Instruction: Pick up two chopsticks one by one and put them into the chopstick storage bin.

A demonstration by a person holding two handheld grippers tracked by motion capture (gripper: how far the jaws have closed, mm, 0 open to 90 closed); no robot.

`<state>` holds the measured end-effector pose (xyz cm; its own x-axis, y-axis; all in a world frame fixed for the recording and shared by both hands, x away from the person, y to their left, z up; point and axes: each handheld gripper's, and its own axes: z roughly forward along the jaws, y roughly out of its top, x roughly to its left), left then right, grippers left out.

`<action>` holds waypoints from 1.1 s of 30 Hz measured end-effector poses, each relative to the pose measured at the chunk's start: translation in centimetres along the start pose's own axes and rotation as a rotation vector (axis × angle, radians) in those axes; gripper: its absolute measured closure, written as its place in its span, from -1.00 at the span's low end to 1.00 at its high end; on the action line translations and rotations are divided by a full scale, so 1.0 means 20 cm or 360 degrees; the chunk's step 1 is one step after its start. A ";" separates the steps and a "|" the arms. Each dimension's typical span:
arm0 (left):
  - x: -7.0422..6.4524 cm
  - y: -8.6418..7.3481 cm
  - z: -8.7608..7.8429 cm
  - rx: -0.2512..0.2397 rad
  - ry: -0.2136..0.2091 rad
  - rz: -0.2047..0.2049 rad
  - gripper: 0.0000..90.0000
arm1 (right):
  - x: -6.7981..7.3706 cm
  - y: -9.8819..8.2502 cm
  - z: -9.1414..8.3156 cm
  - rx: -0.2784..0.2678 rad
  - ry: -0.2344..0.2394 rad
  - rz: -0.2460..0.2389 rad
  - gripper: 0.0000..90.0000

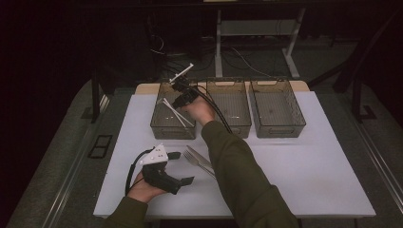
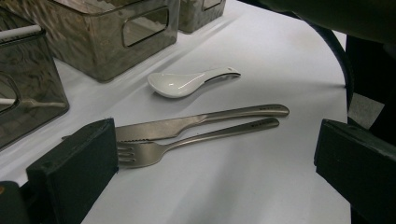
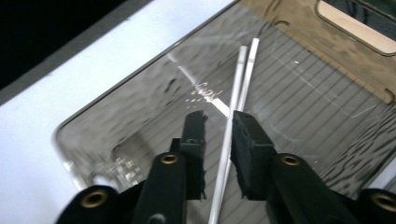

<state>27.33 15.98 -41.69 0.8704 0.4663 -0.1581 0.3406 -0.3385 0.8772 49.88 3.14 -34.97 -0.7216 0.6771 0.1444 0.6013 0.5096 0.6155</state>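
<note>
Two white chopsticks (image 3: 238, 88) are lying in the left bin (image 1: 159, 124), your right gripper (image 3: 219, 128) standing slightly apart around them, not pressing. You are holding the left gripper (image 2: 215, 158) wide open before the knife (image 2: 187, 125), fork (image 2: 187, 142) and spoon (image 2: 187, 83), all waiting unsorted.

This is looking like a lab or test room, not a home. A white surface (image 1: 304, 180) is sitting under dim light, carrying 3 matching bins (image 1: 277, 107) lined up in a row. Cables (image 1: 237, 54) are trailing across the dark floor behind, by the white legs of a desk frame (image 1: 218, 42).
</note>
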 end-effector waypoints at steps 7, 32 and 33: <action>0.00 0.00 0.00 0.0005 0.0006 0.0005 -1.00 | 0.00 -0.13 -0.13 -0.0002 0.0121 -0.0071 0.99; 0.00 0.00 0.00 0.0016 0.0019 0.0000 -1.00 | 0.00 -0.42 -0.25 -0.0020 0.0157 -0.0097 0.99; 0.00 0.00 0.00 0.0017 0.0019 0.0000 -1.00 | 0.00 -0.42 -0.25 -0.0019 0.0153 -0.0101 0.99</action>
<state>27.36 15.95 -41.78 0.8661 0.4762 -0.1522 0.3441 -0.3471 0.8724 43.18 -3.75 -36.30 -0.7879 0.5894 0.1783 0.5498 0.5427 0.6350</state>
